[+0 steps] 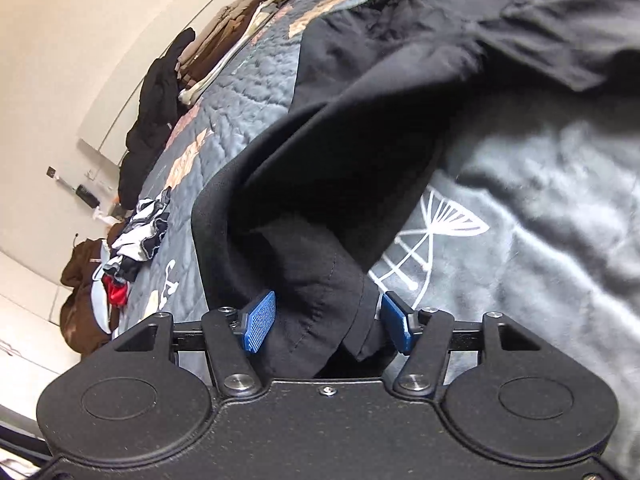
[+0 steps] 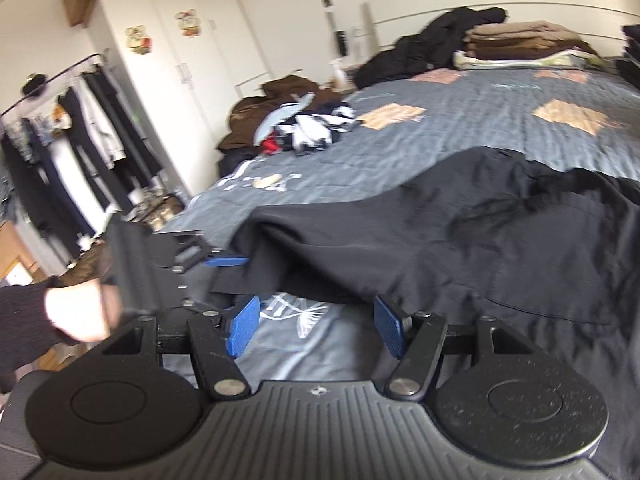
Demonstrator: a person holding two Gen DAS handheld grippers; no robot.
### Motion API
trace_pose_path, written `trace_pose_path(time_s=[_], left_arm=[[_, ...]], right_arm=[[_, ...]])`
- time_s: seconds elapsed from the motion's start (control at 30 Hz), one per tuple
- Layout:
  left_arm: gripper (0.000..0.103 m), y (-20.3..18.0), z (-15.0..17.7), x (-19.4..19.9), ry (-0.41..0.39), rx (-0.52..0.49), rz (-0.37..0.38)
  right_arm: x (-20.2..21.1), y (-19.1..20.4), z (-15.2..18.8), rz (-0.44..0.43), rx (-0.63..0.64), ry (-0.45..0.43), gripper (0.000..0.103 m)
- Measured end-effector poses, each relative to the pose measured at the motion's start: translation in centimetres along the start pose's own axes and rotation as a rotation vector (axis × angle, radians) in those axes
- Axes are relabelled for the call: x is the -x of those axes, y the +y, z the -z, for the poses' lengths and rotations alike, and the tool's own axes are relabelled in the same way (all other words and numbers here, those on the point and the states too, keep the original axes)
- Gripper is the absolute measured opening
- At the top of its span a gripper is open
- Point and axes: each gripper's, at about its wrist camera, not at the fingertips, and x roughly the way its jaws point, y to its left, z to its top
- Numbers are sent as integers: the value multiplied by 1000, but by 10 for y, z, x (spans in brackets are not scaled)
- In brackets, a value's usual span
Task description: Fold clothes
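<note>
Blue pads (image 1: 259,322) of my left gripper (image 1: 326,322) stand apart, a bunched hem of the black garment (image 1: 360,152) hanging in the gap between them. Cloth brushes the left pad; whether both pads pinch it I cannot tell. From that hem the garment rises in a dark fold and spreads away up the bed.

My right gripper (image 2: 314,330) is spread wide, nothing between its blue pads (image 2: 242,330). Just past its tips the lifted edge of the same garment sags over the grey bedspread (image 2: 460,128), and a white fan-shaped print (image 2: 298,314) on the spread shows under it.

Left gripper seen from the right wrist view: blurred, at the garment's left corner, held by a hand (image 2: 78,314) in a dark knitted sleeve (image 2: 24,324).

Farther out on the spread: a loose heap of white, black and red clothes (image 2: 308,128) near the left edge, a brown garment (image 2: 256,108) beyond it, a black jacket (image 2: 436,44) and a stack of folded tan and brown pieces (image 2: 524,42) by the headboard. Clothes rail (image 2: 68,132) with hanging dark items by the white wardrobe (image 2: 192,52).
</note>
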Motion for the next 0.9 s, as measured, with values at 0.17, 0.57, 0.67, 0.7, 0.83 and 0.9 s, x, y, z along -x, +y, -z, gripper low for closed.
trace_pose_path(time_s=[0.17,0.57,0.67,0.7,0.83,0.9], left_arm=[[8,22,0,4,11,131,80],[5,140,26,66,-109,899,685],[5,138,26,73,-78,851,645],[5,138,26,75,-67,836,632],[7,137,26,85,-26,772,578],[10,129,26,90,-14,701,533]], right_arm=[[-1,13,0,-23,29,15,63],[15,26,3,-177,107,23,63],[18,28,3,-192,114,24,63],[19,29,2,-194,115,23,63],[20,31,2,-201,121,29,63],[20,33,2,-199,126,35,63]])
